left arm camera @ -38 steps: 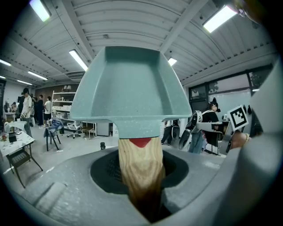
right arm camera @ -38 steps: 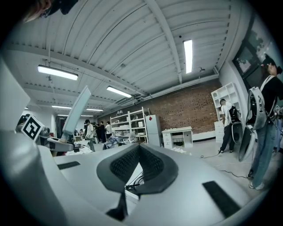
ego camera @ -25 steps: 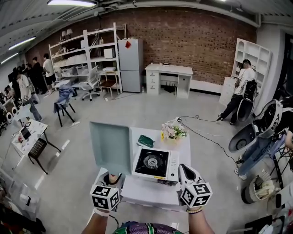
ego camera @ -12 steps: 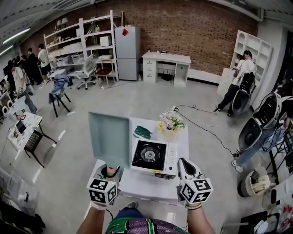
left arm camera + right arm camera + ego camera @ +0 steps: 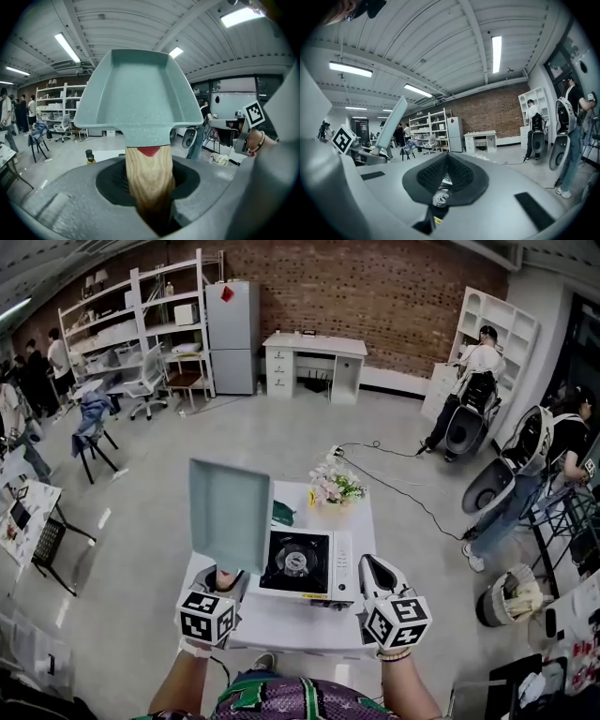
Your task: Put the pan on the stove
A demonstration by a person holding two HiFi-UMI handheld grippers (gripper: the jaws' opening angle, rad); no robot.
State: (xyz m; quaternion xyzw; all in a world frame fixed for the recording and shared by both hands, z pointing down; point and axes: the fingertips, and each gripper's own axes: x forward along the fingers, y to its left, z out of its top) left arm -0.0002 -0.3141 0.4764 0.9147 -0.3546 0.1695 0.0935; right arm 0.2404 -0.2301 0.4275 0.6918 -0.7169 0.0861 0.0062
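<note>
The left gripper (image 5: 223, 582) is clamped on the wooden handle (image 5: 149, 173) of the pan (image 5: 229, 514). Its jaws stand partway apart because the handle fills them. The pan is in the air, tipped up steeply so its square teal bottom faces the head view. It hangs at about 9 o'clock from the stove (image 5: 342, 568) and touches nothing. Gripping at the handle's end keeps the jaws off the pan's body, but it puts all the weight out ahead of the grip, which probably explains the steep tilt. The right gripper (image 5: 371, 570) is closed with nothing between its pads. It hovers at about 4 o'clock from the stove, off the front right corner, likely parked there to stay clear. The burner (image 5: 295, 562) is bare, so the landing spot is free. The pan's right edge is just beside the stove's left side, so I judge it must level out and swing toward 3 o'clock. The table (image 5: 281, 629) is small and the stove takes up most of it. Flowers (image 5: 333, 486) stand at 12 o'clock from the stove, and a dark green object (image 5: 281, 514) lies at 11 o'clock, partly hidden behind the pan. The far rim should stay short of both, while the near side and the floor all round the table lie open.
</note>
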